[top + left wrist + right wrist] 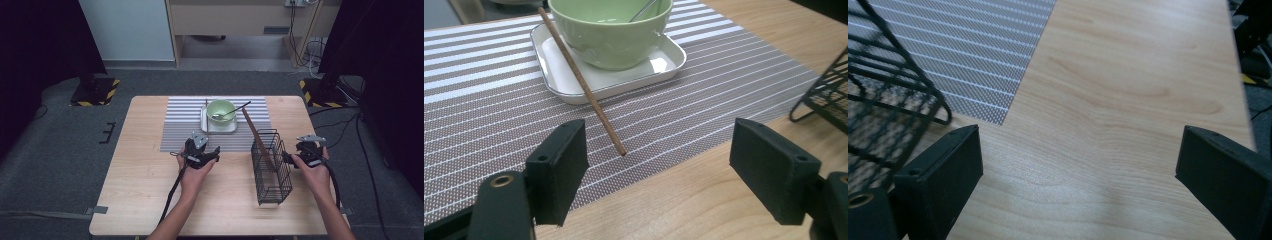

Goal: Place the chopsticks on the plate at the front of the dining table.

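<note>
- The left tool (659,175) hangs just above the near edge of the striped mat (484,100), its jaws standing wide with nothing between them; in the high view it sits left of centre (202,150).
- A brown chopstick (584,85) lies ahead of that tool, its far end propped on the rim of the white tray (669,60) beside the green bowl (609,35), its near tip resting on the mat. Propped like that, the tip end is easy to get at, and the tool points straight along it, so this chopstick is probably the thing in hand.
- A spoon (227,112) leans in the bowl, handle sticking out toward the right.
- The wire basket (271,165) stands on the worktop (150,200) to the right of the mat, well apart from the tray. A second chopstick (255,132) leans in it, top end slanting up and left over the mat; the basket looks like the place for cutlery.
- The right tool (1078,185) is also wide and empty, held over bare worktop just right of the basket (305,152), perhaps ready to steady it.
- Judging by the layout, one chopstick is stowed and the other waits on the tray.
</note>
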Demonstrator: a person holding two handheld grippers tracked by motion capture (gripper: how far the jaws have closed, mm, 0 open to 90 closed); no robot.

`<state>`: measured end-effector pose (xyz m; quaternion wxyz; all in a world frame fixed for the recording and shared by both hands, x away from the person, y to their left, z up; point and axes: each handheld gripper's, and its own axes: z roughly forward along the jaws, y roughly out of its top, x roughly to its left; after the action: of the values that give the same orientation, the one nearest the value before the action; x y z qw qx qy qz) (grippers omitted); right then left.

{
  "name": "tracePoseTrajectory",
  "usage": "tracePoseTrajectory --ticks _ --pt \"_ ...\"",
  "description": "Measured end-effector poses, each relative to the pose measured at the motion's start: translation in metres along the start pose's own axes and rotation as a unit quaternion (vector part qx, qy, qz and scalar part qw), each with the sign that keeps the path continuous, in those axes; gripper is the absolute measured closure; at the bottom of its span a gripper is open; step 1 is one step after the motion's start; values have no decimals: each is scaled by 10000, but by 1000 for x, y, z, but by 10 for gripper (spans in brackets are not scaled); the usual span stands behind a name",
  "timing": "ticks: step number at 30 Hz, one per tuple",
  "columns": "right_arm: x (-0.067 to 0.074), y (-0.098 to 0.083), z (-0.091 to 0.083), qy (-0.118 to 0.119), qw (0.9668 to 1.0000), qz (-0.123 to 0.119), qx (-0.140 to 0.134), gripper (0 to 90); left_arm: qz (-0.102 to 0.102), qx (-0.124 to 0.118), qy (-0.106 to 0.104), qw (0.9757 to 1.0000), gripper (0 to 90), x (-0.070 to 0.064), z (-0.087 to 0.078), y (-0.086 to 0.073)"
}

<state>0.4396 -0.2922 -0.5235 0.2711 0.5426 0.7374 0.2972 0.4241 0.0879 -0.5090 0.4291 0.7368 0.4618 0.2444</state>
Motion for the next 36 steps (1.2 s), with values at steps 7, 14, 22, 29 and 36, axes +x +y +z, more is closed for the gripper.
tracePoseTrajectory --ticks 7,14,22,29,36 --pt "-6 29 -41 312 9991 -96 -268 120 -115 16 -254 9996 169 6 -7 3" --pt "2 59 -75 885 9940 -369 -521 292 -104 -7 -173 9998 82 10 -13 4" --pt "31 89 -93 1428 9827 -812 -853 503 -119 33 -258 9996 60 18 -20 1" --pt "62 111 -93 1801 9729 -1003 -1051 545 -114 -124 -137 9998 70 25 -28 1" --pt "89 126 -83 1887 9700 -1010 -1155 666 -104 -179 -120 9997 71 28 -34 1"
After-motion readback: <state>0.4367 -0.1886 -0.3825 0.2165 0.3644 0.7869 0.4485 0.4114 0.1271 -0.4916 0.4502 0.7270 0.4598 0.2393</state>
